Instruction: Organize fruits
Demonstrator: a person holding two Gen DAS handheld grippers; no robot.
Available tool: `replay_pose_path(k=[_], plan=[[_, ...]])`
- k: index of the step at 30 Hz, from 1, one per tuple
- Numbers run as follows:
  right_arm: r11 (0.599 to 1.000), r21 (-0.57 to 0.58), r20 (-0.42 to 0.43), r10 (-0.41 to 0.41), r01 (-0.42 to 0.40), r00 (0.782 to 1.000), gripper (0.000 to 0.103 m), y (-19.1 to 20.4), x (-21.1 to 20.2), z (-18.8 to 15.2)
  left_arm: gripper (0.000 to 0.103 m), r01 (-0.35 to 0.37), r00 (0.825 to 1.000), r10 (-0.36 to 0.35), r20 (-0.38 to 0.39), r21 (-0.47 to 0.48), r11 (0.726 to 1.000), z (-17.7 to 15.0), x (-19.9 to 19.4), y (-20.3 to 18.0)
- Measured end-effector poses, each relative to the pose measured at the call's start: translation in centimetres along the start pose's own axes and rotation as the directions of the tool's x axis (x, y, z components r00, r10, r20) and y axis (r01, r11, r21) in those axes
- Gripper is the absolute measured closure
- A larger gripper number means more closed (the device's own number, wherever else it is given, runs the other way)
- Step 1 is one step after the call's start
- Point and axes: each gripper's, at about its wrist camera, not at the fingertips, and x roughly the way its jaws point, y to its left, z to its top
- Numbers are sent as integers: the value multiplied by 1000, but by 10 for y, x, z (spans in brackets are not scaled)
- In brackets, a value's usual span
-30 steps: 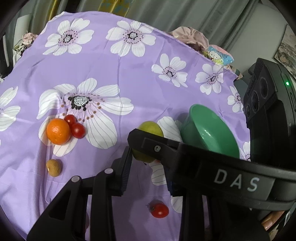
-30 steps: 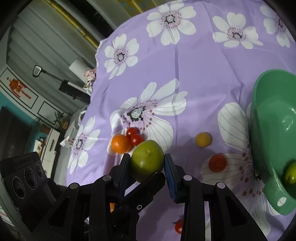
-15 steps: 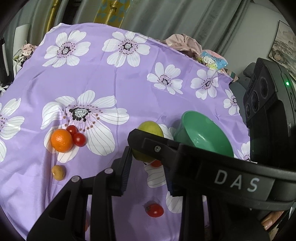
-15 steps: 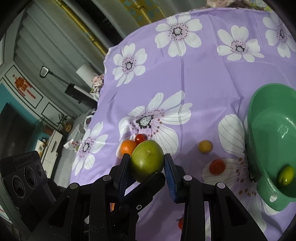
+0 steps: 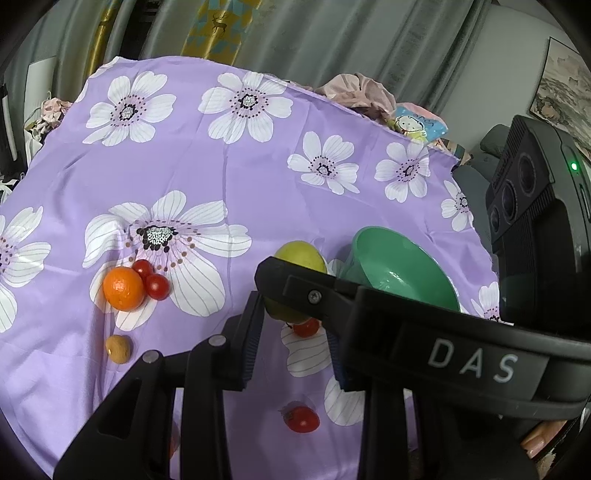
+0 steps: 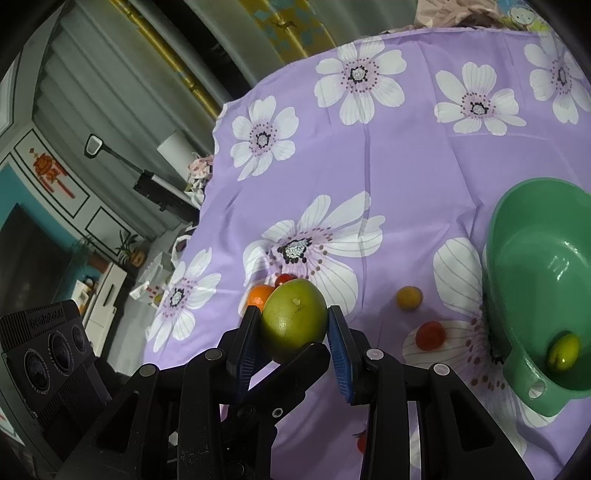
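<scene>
Grey curtains point(image 5: 332, 33); teal wall point(image 6: 22, 192); framed pic point(image 5: 565, 92).

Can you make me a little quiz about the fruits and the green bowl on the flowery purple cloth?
1. True or false: the green bowl is empty.
2. What does the right gripper hold?
3. What lies right beside the orange? A: two red tomatoes. B: a banana. C: grapes.
Key: 1 false, a small green fruit lies in it. 2 a big green fruit. 3 A.
</scene>
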Motion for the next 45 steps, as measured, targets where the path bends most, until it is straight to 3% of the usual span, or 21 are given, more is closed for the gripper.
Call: replay_pose_path(k=[31,45], plan=[[998,45,115,29,-35,993,65,-27,-52,10,70,4,1000,-8,28,119,993,15,-4,-59],[996,85,173,2,-16,985,65,-46,-74,13,70,39,999,-44,22,178,983,21,5,-86]])
